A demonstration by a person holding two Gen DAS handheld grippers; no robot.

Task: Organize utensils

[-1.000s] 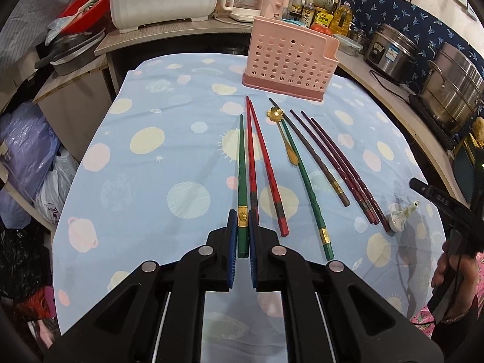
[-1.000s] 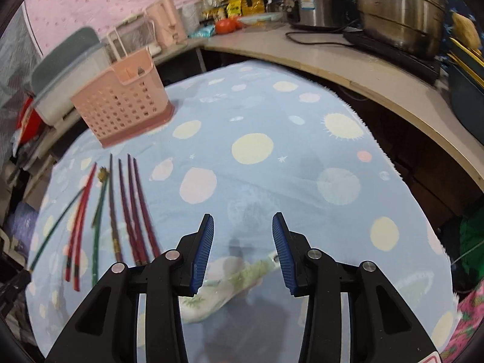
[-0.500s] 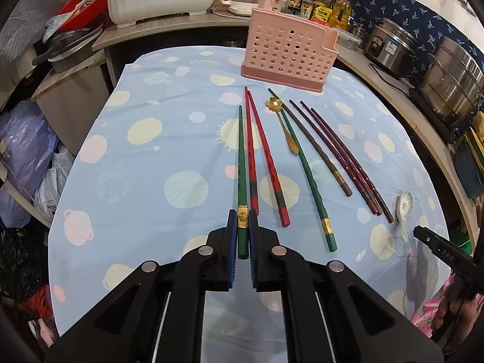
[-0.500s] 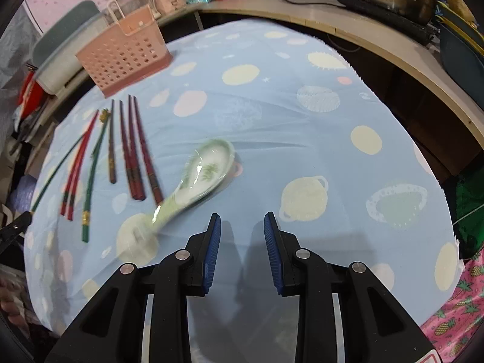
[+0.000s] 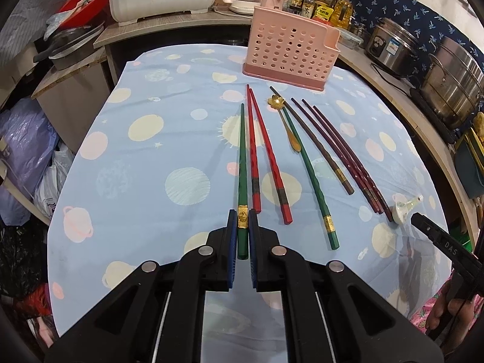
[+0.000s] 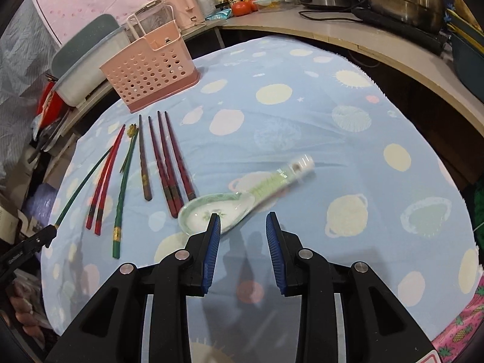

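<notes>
The tabletop [image 5: 136, 181] is covered by a blue dotted cloth; a pink basket [image 5: 292, 57] is stood at twelve o'clock. The green chopstick [image 5: 242, 181] is clamped by the left gripper [image 5: 242, 236]. The right gripper [image 6: 242, 236] is seen opening, with nothing gripped; the ceramic spoon [image 6: 242, 199] is lain at its eleven o'clock.

White letters "DAS" on black right gripper arm [image 5: 447, 243], far right of clamped fingers; large "茶" on dark bottle's label [image 5: 309, 9], far beyond them.
</notes>
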